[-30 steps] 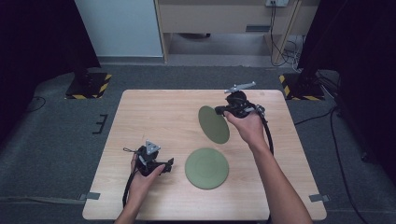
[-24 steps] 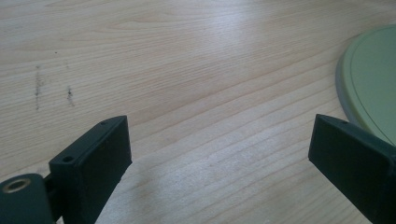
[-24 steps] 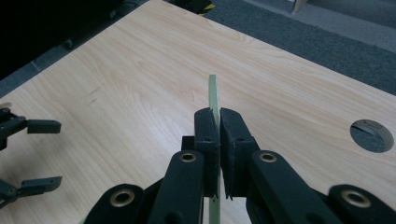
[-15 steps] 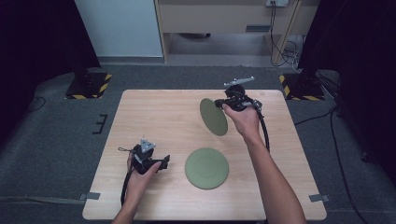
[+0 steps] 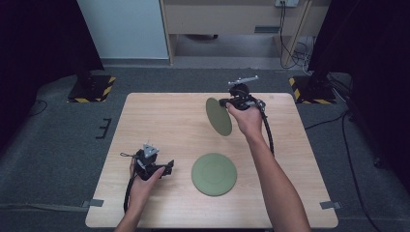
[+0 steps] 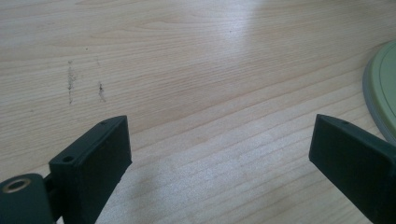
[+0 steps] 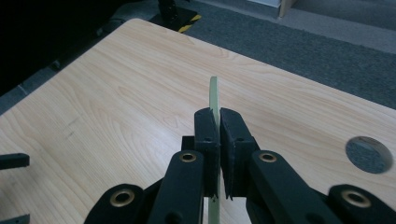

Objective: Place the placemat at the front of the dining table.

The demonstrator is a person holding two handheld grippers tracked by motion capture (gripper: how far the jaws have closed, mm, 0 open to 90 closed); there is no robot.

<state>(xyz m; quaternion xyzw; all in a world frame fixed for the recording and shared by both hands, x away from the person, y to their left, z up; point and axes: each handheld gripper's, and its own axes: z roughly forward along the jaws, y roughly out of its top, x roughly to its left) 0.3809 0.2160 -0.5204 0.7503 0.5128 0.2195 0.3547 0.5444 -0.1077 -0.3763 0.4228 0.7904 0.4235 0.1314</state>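
Note:
A round green plate (image 5: 214,174) lies flat on the wooden table (image 5: 164,121), near the front middle. A second green plate (image 5: 218,116) hangs tilted on edge above the far middle of the table, and my right gripper (image 5: 223,103) is shut on its upper rim. In the right gripper view that plate (image 7: 214,95) stands edge-on between the jaws of the right gripper (image 7: 219,116). My left gripper (image 5: 169,166) rests low at the front left, open and holding nothing. The left gripper (image 6: 219,140) points along bare wood, with the flat plate's rim (image 6: 383,88) at the right.
A round hole (image 7: 369,154) pierces the table near its far right corner. Stands with yellow-black striped bases (image 5: 92,87) sit on the grey floor beyond both far corners. Bare wood spans the table's left and middle.
My right gripper has carried the tilted plate higher and toward the far side. The left gripper has shifted slightly left and stays open. The flat plate has not moved.

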